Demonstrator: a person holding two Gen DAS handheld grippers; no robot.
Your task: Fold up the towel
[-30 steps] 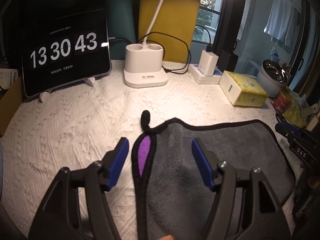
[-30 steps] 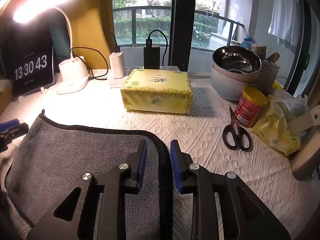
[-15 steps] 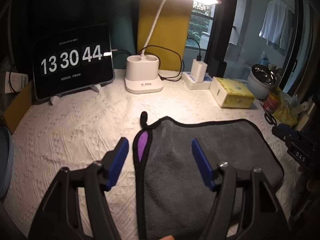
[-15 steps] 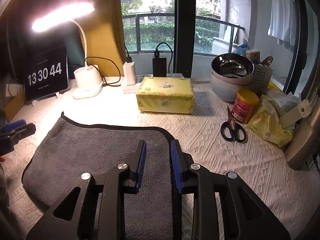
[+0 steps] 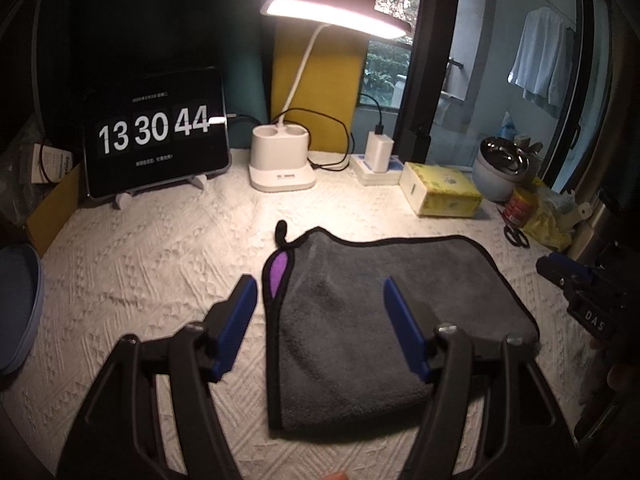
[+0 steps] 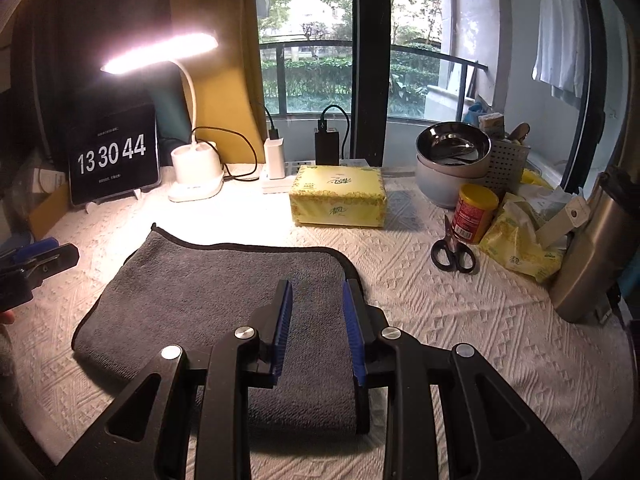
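A grey towel with black trim lies folded flat on the white table cover; a purple underside shows at its far left corner, next to a black hanging loop. It also shows in the right wrist view. My left gripper is open and empty, raised above the towel's left edge. My right gripper is open with a narrow gap and empty, raised above the towel's right edge.
At the back stand a tablet clock, a white desk lamp base, a charger and a yellow tissue box. Scissors, a red can, steel bowls and a steel flask crowd the right.
Both grippers have risen and pulled back from the towel, so more of the table shows. The right gripper's jaws have opened a little. The towel has not moved.
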